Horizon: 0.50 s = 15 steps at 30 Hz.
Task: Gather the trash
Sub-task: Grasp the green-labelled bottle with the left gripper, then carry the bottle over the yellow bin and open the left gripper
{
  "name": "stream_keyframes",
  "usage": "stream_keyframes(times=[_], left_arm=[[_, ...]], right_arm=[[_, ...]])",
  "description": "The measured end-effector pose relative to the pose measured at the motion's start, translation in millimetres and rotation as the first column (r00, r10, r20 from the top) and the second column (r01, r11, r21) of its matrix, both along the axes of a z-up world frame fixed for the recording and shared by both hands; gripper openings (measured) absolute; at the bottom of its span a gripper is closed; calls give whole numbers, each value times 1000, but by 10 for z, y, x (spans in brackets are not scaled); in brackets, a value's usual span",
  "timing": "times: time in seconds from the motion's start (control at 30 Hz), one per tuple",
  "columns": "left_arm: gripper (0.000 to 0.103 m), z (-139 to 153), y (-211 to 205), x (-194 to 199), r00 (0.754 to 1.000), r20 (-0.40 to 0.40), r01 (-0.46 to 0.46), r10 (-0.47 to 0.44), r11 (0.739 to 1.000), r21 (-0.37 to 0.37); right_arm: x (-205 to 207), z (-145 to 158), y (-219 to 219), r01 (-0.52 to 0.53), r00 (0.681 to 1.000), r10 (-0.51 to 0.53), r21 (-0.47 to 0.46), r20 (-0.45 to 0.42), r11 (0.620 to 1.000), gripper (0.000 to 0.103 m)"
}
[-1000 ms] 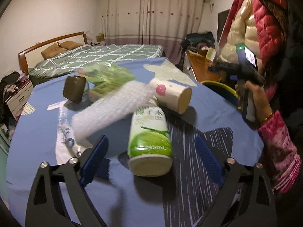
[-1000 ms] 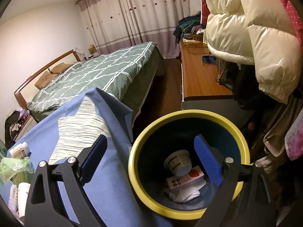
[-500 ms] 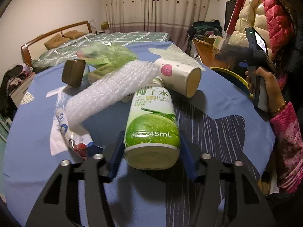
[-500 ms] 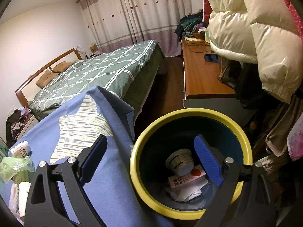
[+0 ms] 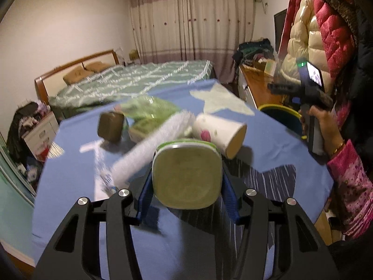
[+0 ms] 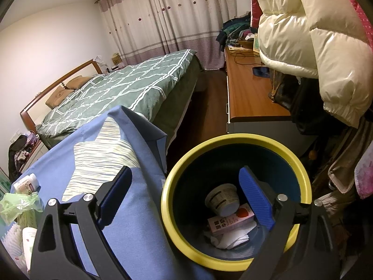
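While the left gripper (image 5: 186, 182) clamps the green bottle (image 5: 186, 175) base-first, clear of the blue tablecloth (image 5: 70, 175), a paper cup (image 5: 219, 133) lies at 1 o'clock w/ a bubble-wrap roll (image 5: 151, 149) at 11. Right gripper (image 6: 184, 198), jaws wide & empty, straddles the bin (image 6: 235, 259) rim at the cloth's edge.

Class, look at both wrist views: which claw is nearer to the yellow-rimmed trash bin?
Right. The right claw hangs open directly over the yellow-rimmed trash bin, one finger above its opening. The left claw is over the table, shut on the green bottle, the bin beyond the table's edge.
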<state>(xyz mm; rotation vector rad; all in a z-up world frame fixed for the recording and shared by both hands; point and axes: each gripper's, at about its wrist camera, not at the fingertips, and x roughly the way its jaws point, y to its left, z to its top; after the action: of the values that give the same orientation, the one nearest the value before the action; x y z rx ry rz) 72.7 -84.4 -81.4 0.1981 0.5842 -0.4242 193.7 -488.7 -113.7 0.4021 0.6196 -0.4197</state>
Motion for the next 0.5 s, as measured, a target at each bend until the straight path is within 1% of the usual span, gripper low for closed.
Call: stream_keyframes(times=[0.17,0.3,0.5], left_arm=[[52,195,32,61,999,41,-19,19,1000,-13],[52,256,13,172,999,44,-26,28,999,-25],[52,301,-58,458,999,31,-42,44,998,-50]], right_arm=[[5,0,8,-4,1000,4,-2,-1,1000,88],[11,-3,13,-4,1000,4,0,-3,1000,88],[18,-7,12,-6,1000,6,3,0,1000,88]])
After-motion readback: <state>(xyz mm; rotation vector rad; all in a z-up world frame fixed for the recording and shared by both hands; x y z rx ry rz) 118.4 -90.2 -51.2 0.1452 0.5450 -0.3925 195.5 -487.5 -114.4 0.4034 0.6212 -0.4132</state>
